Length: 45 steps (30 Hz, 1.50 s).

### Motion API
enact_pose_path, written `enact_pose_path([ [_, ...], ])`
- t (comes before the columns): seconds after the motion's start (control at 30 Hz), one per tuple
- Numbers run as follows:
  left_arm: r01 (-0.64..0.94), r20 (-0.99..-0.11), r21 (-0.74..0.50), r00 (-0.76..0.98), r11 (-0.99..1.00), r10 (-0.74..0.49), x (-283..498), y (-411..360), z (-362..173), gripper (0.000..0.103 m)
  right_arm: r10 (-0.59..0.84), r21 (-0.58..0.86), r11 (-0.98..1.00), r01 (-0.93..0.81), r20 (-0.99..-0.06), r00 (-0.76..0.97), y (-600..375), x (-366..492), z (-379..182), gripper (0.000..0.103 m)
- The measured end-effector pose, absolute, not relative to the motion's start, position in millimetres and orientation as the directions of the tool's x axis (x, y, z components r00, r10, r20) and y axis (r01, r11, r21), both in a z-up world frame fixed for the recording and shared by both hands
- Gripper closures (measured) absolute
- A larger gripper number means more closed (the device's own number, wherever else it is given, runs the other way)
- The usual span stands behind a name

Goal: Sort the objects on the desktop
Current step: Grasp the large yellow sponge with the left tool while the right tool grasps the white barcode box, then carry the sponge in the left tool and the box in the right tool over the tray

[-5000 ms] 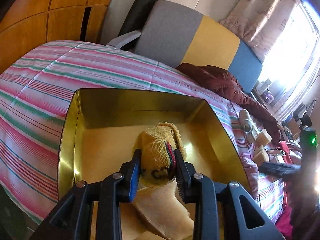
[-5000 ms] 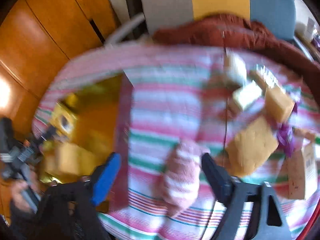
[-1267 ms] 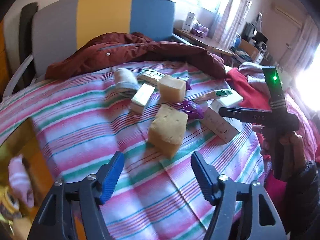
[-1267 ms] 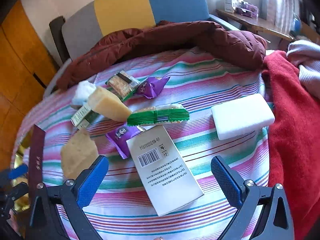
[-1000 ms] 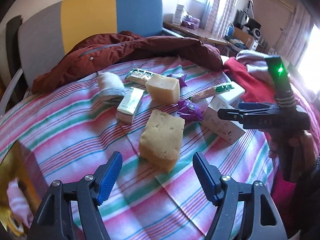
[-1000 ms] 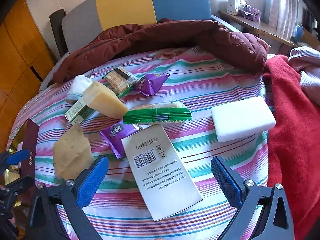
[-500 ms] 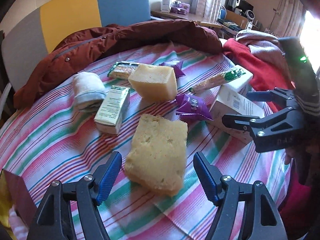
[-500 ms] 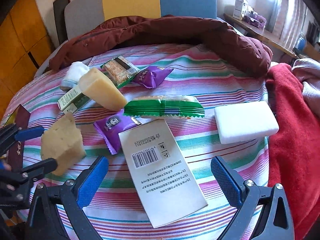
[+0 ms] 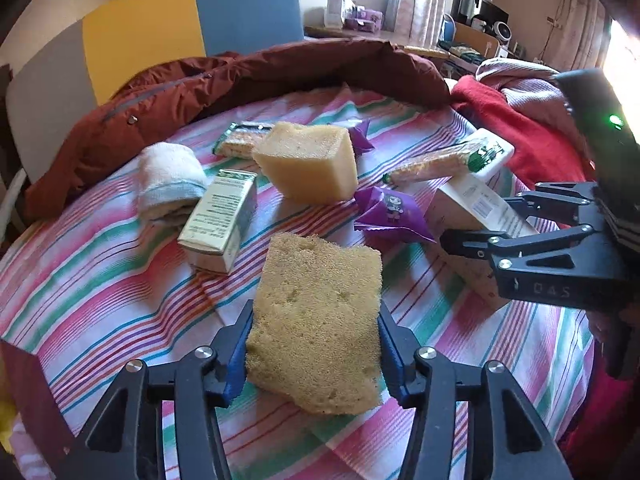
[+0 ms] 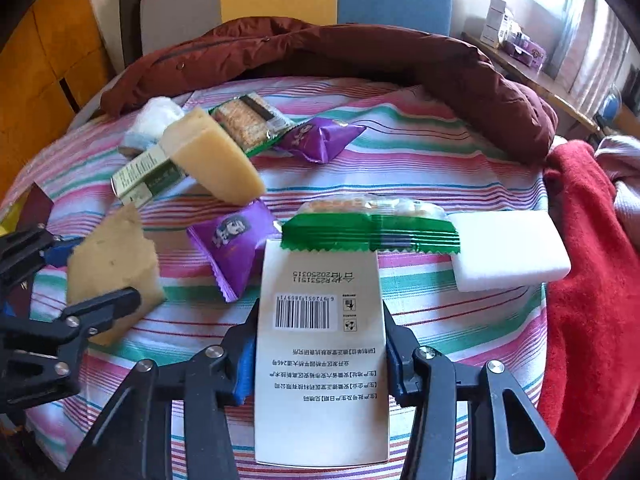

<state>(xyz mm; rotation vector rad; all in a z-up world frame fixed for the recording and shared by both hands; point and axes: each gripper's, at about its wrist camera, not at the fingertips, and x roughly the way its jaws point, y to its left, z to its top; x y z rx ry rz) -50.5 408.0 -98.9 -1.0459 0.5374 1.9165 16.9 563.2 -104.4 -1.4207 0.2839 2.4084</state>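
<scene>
Left wrist view shows the left gripper [image 9: 312,344] closed on a rough yellow sponge [image 9: 316,320], its blue pads pressing both sides, while the sponge still lies on the striped tablecloth [image 9: 100,280]. Right wrist view shows the right gripper [image 10: 320,356] closed narrow on a white box with a barcode [image 10: 320,344], which lies flat on the same cloth, its far end just under a green snack packet [image 10: 368,228].

Other things wait on the cloth: a second, smoother sponge [image 9: 308,164], a small green carton [image 9: 220,220], a rolled white sock [image 9: 170,180], two purple sweet packets, one of them [image 10: 236,240] just beside the box, a cracker packet [image 10: 252,120] and a white foam block [image 10: 508,248]. A dark red jacket [image 10: 320,56] lies behind them.

I judge that this is the grasping step for two objects at once; neither is lifted yet. The next move calls for raising both straight up. The box should come out carefully, so the green packet is not dragged with it. The sponge is soft and it may bend, so the grip must be firm. A red box edge [image 9: 24,380] at the lower left of the left view is probably the place for sorting, but I cannot tell what belongs there
</scene>
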Motion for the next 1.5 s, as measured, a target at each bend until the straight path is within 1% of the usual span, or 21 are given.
enact_pose_path([
  [0.4,-0.744,-0.744,0.021,-0.458,-0.668,0.486,-26,347,-48,0.048,0.078,0.093,-0.938,-0.333,-0.882,-0.464,548,20,-103,0.053],
  [0.73,-0.641,-0.715,0.016,-0.544,-0.767,0.440,-26,291,-24,0.048,-0.030,0.189,-0.940,-0.284,-0.874,-0.484,524,20,-101,0.053],
  [0.97,-0.584,-0.708,0.010,-0.577,-0.812,0.407,-30,256,-22,0.048,-0.115,0.285,-0.920,-0.270,-0.854,-0.507,516,23,-95,0.053],
  [1.27,-0.531,-0.723,-0.017,-0.579,-0.847,0.377,-34,222,-30,0.048,-0.159,0.340,-0.903,-0.265,-0.834,-0.528,499,31,-89,0.053],
  [1.5,-0.502,-0.734,-0.032,-0.575,-0.864,0.361,-33,203,-36,0.048,-0.202,0.393,-0.888,-0.240,-0.800,-0.565,478,34,-77,0.053],
])
